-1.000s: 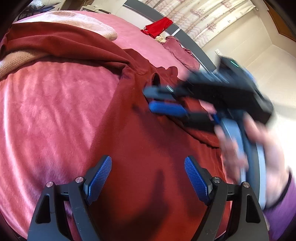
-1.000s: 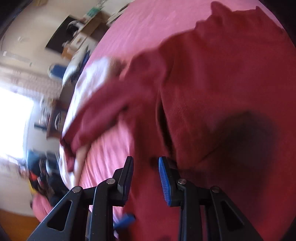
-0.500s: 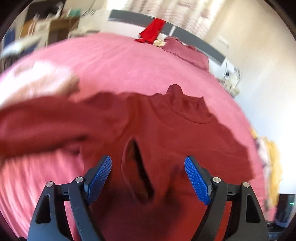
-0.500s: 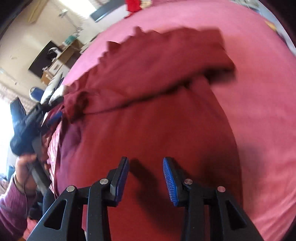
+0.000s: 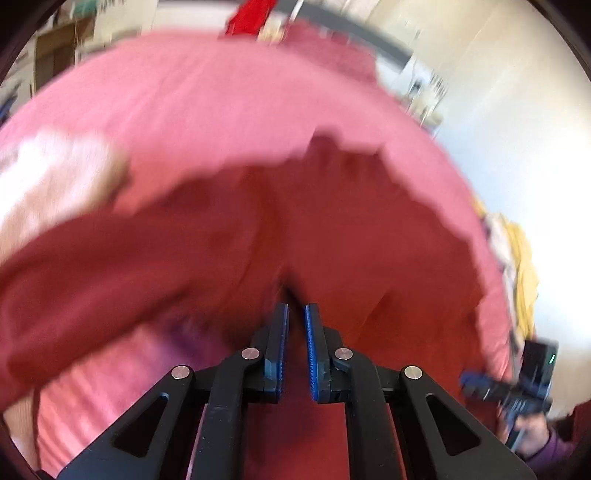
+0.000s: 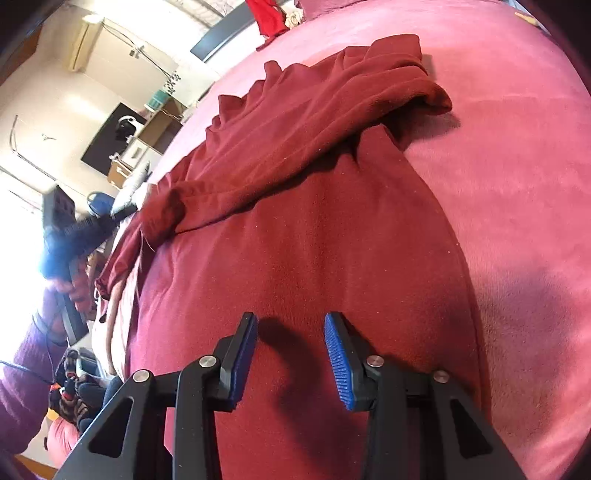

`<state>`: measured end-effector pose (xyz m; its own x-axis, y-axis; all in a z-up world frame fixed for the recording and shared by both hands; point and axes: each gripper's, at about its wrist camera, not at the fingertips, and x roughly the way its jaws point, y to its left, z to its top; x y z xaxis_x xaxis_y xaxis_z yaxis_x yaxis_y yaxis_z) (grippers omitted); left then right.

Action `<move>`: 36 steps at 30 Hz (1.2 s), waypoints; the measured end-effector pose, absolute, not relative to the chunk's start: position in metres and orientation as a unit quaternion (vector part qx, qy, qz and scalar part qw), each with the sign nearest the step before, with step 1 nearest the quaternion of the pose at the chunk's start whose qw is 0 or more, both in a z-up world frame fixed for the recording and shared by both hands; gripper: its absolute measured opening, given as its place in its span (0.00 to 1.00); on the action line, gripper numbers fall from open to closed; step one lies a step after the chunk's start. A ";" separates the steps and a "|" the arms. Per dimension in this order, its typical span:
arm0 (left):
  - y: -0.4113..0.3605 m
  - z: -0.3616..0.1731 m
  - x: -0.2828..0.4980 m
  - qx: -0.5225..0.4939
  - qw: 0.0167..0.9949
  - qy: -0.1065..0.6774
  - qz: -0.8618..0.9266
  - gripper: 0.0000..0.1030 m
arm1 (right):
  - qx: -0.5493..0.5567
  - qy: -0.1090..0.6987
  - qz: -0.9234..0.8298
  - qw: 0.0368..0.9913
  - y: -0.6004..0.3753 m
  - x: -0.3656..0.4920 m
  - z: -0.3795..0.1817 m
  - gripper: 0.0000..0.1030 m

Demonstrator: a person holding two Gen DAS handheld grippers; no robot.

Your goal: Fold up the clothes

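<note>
A dark red sweater (image 5: 332, 229) lies spread on the pink bed cover (image 5: 203, 110). My left gripper (image 5: 295, 310) is closing, and its blue pads pinch a raised fold of the sweater between them. In the right wrist view the sweater (image 6: 314, 240) has one sleeve (image 6: 314, 122) folded across its body. My right gripper (image 6: 290, 321) hovers open just above the sweater's lower body with nothing between its pads. The left gripper (image 6: 74, 229) shows blurred at the sweater's far left edge. The right gripper (image 5: 509, 391) appears at the lower right of the left wrist view.
A pale beige cloth (image 5: 48, 173) lies on the bed to the left of the sweater. A bright red cloth (image 6: 269, 14) hangs on the dark headboard (image 6: 221, 37). Yellow clothes (image 5: 521, 266) are piled beyond the bed's right edge. A dresser (image 6: 125, 147) stands against the wall.
The left jaws, wide apart before, have come together on a fold of the sweater. The right gripper swung across to the sweater's lower body and opened a little wider.
</note>
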<state>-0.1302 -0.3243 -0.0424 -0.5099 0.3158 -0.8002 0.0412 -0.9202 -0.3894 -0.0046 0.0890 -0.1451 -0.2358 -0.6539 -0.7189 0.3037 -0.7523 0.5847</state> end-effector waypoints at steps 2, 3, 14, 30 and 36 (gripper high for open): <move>-0.324 -0.052 -0.122 -0.490 0.099 -0.203 0.842 0.13 | 0.528 -0.164 -0.773 0.312 0.085 -0.005 -0.147 0.37; -0.320 -0.051 -0.120 -0.478 0.106 -0.210 0.847 0.18 | 0.525 -0.159 -0.776 0.312 0.084 -0.004 -0.146 0.37; -0.288 -0.082 -0.150 -0.493 0.085 -0.234 0.834 0.04 | 0.527 -0.152 -0.779 0.303 0.083 -0.006 -0.145 0.37; -0.320 -0.081 -0.117 -0.541 0.129 -0.110 0.824 0.07 | 0.529 -0.162 -0.774 0.309 0.088 -0.009 -0.148 0.37; -0.345 -0.067 -0.096 -0.454 0.085 -0.189 0.866 0.38 | 0.548 -0.139 -0.770 0.295 0.096 -0.019 -0.127 0.37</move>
<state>-0.0957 -0.3452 -0.0674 -0.5726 0.3188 -0.7553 0.0247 -0.9142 -0.4045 -0.0193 0.0956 -0.1269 -0.2258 -0.6070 -0.7619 0.3027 -0.7871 0.5374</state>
